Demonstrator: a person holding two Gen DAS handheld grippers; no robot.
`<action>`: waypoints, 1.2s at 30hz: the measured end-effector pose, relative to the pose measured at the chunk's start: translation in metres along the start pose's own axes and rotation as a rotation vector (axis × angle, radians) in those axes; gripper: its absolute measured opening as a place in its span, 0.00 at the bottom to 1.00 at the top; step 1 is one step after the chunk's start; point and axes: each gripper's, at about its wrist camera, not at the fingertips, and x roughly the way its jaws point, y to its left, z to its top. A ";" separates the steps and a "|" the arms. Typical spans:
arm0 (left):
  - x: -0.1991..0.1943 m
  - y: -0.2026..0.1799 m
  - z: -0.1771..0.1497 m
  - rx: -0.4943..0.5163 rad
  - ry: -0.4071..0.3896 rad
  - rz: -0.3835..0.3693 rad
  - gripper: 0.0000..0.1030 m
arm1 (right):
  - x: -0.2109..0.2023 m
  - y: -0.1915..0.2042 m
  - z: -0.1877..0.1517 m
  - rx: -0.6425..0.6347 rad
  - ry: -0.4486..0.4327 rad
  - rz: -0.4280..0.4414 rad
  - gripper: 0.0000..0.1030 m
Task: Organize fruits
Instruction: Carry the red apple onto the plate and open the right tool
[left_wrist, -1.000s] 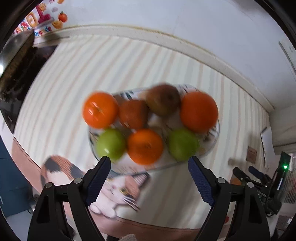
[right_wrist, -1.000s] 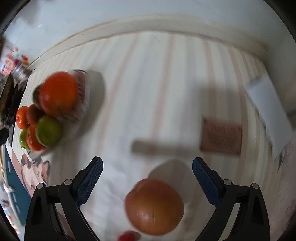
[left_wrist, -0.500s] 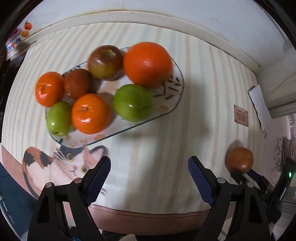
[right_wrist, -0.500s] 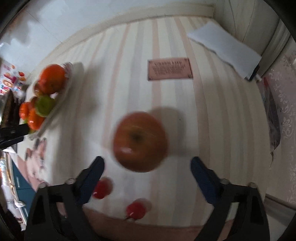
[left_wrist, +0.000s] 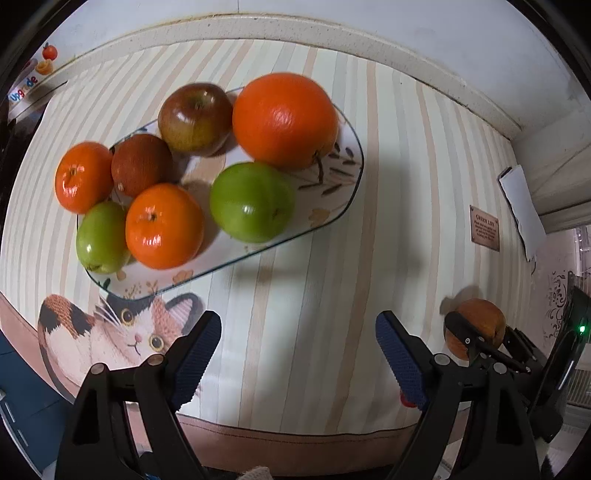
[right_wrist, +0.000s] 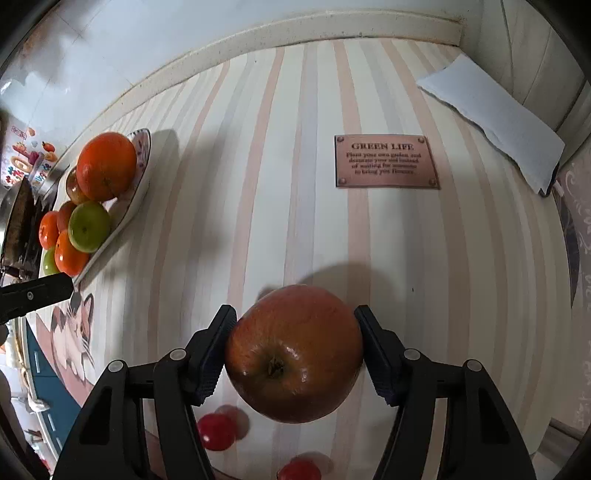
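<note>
A patterned oval plate (left_wrist: 343, 192) carries a big orange (left_wrist: 284, 118), a dark red apple (left_wrist: 194, 116), a green apple (left_wrist: 251, 201) and several smaller oranges and apples. My left gripper (left_wrist: 299, 347) hangs open over bare striped cloth just in front of the plate, nothing between its blue pads. At the table's right, a red apple (right_wrist: 293, 354) sits stem up between the jaws of my right gripper (right_wrist: 295, 325). Those jaws are closing, and both pads touch the apple's sides. The left wrist view shows the same apple (left_wrist: 480, 317) low at the right.
Two small red fruits (right_wrist: 216, 430) (right_wrist: 299, 470) lie near the front edge below the apple. A printed plaque (right_wrist: 386, 162) and a white paper (right_wrist: 495, 122) sit farther back right. A cat picture (left_wrist: 110, 332) marks the cloth's front left. The wall runs along the back.
The right jaws have narrowed from wide apart onto the red apple, which now sits between them. The left gripper drifted off the plate toward the table's front, still open.
</note>
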 end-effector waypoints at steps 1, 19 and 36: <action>0.001 0.002 -0.002 -0.004 0.004 0.000 0.83 | 0.000 0.000 0.000 -0.004 0.009 -0.006 0.66; -0.005 0.027 -0.011 -0.049 -0.018 -0.002 0.83 | 0.000 0.013 -0.017 -0.032 0.032 -0.025 0.66; -0.066 0.158 0.021 -0.315 -0.199 0.143 0.96 | -0.016 0.238 0.082 -0.392 -0.105 0.265 0.66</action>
